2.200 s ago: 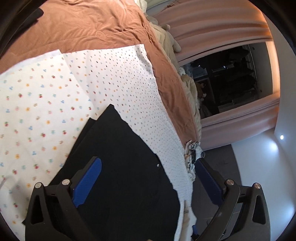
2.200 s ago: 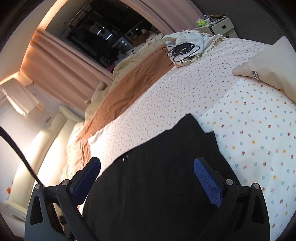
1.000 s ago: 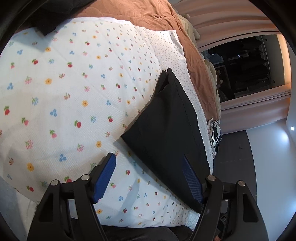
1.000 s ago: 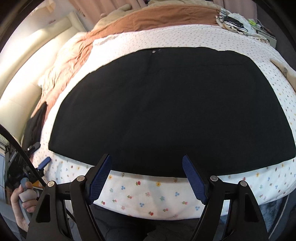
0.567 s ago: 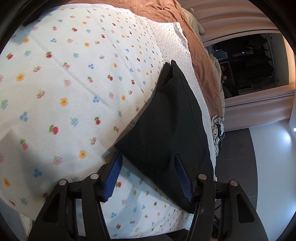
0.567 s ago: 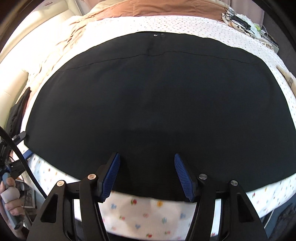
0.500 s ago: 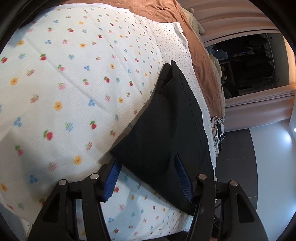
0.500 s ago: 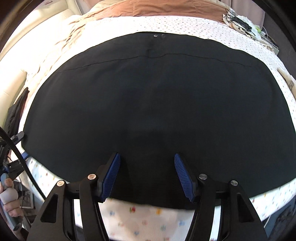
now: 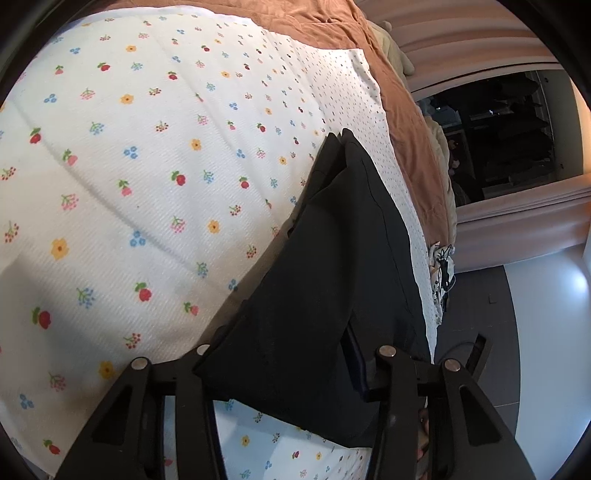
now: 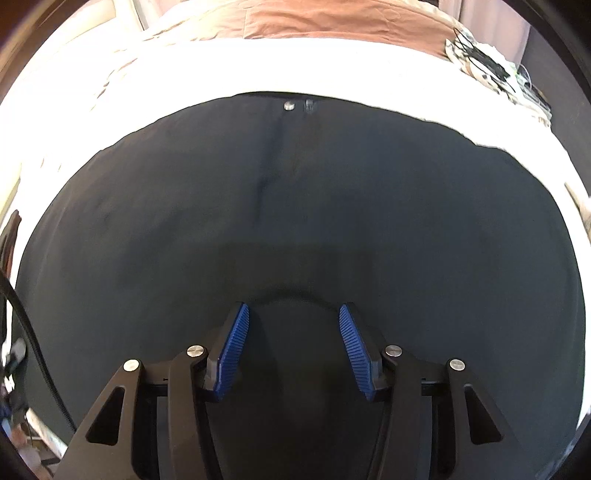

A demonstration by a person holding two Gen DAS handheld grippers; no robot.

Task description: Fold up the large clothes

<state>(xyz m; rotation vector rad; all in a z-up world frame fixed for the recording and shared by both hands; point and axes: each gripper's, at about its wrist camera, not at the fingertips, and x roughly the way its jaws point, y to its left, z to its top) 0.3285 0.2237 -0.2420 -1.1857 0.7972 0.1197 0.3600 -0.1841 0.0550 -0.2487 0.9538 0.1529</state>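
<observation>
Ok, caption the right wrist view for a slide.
Right gripper, closing, presses into the black garment spread across the bed.

Your black garment (image 10: 295,206), plain dark cloth lying flat on the flowered sheet (image 9: 147,177), silver snap button (image 10: 289,106) at its 12 o'clock edge, near corner raised at 6 o'clock.

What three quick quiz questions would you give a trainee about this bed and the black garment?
1. True or false: the black garment lies on a plain blue sheet.
2. What sits between the jaws of the left gripper? A) a corner of the garment B) a pillow C) nothing
3. Fill in: the blanket beyond the garment is ___.

Key: 1 false, the sheet is floral; 2 A; 3 brown.
</observation>
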